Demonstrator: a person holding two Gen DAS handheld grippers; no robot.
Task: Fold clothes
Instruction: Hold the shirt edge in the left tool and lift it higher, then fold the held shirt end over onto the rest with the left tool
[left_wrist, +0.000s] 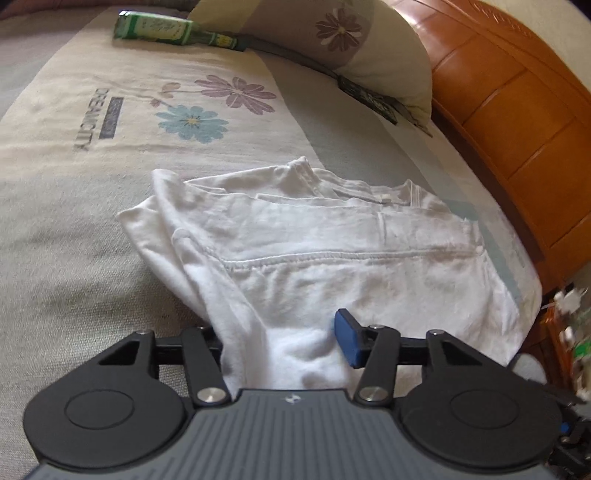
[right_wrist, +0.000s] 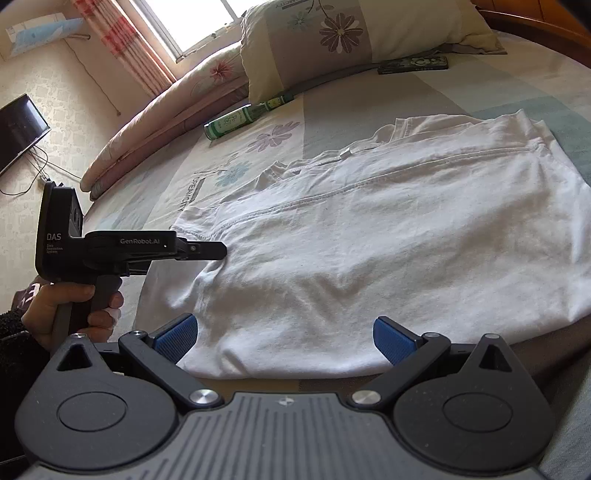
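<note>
A white T-shirt (left_wrist: 332, 258) lies folded on the bed's flowered sheet (left_wrist: 110, 122), its sleeve seam running across. My left gripper (left_wrist: 284, 332) sits at the shirt's near edge with a bunch of cloth between its jaws. The right blue pad (left_wrist: 347, 339) stands clear of the cloth, and the shirt covers the left finger. In the right wrist view a hand (right_wrist: 74, 306) holds the left gripper (right_wrist: 218, 251), its tip at the T-shirt's (right_wrist: 369, 240) left edge. My right gripper (right_wrist: 286, 339) is open at the hem, with the blue pads (right_wrist: 177, 338) wide apart.
A green bottle (left_wrist: 173, 31) (right_wrist: 240, 116) lies on the sheet near a flowered pillow (left_wrist: 332, 33) (right_wrist: 351, 33). A dark flat packet (right_wrist: 413, 64) rests by the pillow. A wooden headboard (left_wrist: 517, 110) borders the bed. A rolled quilt (right_wrist: 166, 110) lines the far side.
</note>
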